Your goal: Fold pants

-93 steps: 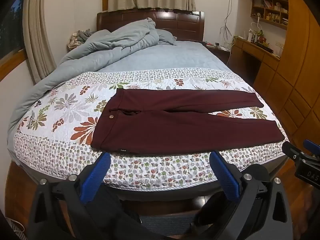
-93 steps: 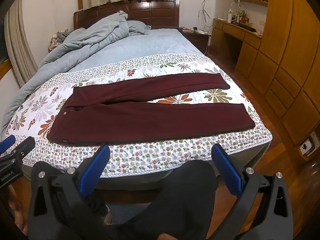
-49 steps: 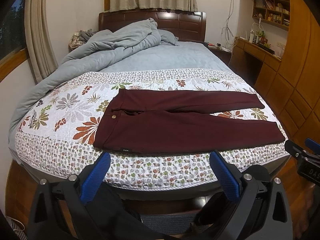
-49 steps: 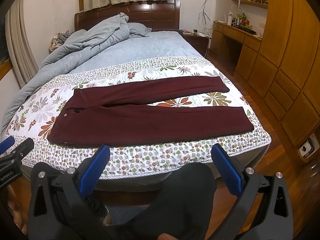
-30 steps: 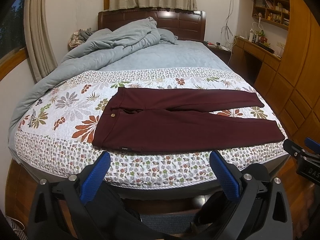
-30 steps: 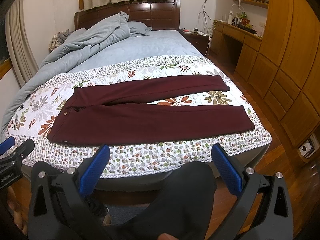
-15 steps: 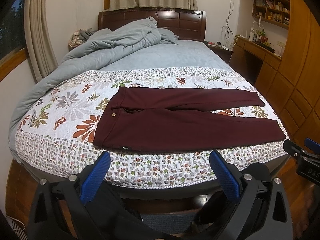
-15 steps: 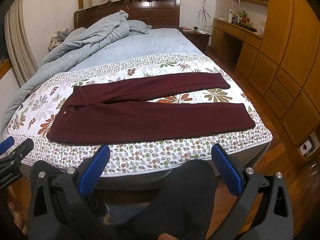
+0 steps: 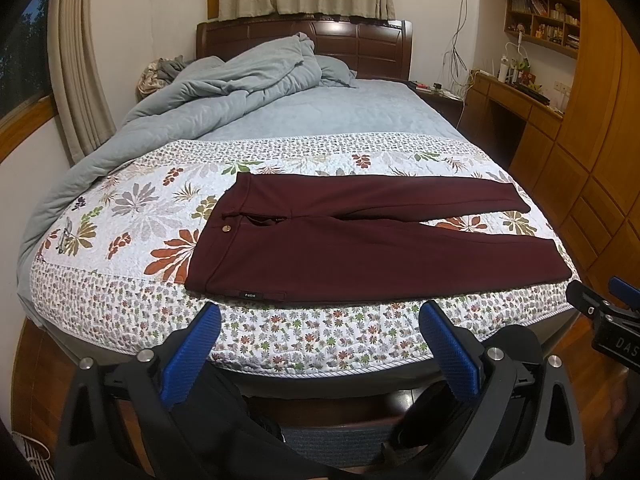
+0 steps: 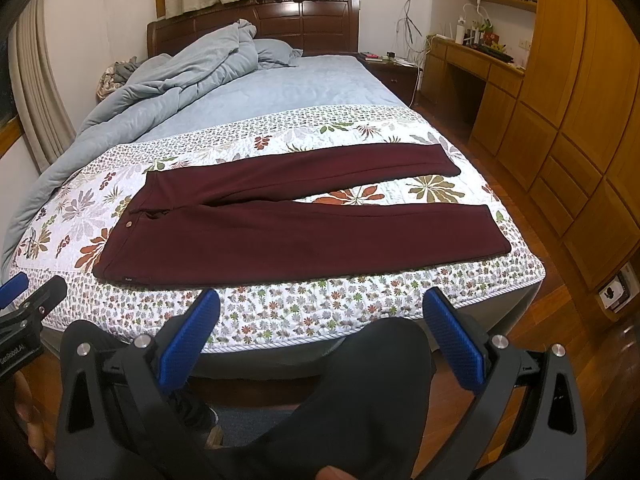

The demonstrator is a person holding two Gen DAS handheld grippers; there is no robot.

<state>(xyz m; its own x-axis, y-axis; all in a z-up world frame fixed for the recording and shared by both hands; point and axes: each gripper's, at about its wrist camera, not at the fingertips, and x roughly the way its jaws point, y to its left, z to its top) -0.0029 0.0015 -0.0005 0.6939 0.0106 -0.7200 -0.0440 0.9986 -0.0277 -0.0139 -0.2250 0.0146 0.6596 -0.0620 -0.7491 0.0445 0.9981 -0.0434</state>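
Observation:
Dark maroon pants (image 9: 360,240) (image 10: 288,220) lie flat across the foot of the bed on a floral quilt (image 9: 132,216) (image 10: 360,288), waistband to the left, both legs stretched right and spread apart at the cuffs. My left gripper (image 9: 318,314) hovers open below the bed's near edge, under the waistband corner and near leg. My right gripper (image 10: 322,300) is also open, in front of the near leg. Neither touches the cloth. Each gripper shows at the edge of the other's view.
A rumpled grey-blue duvet (image 9: 240,84) is piled at the head of the bed by the wooden headboard (image 9: 360,40). Wooden wardrobes (image 10: 580,100) and a desk (image 10: 476,60) line the right side. The person's dark-clothed legs (image 10: 360,400) fill the space below the grippers.
Both views have only swayed slightly; the pants lie as before and both grippers stay open in front of the bed.

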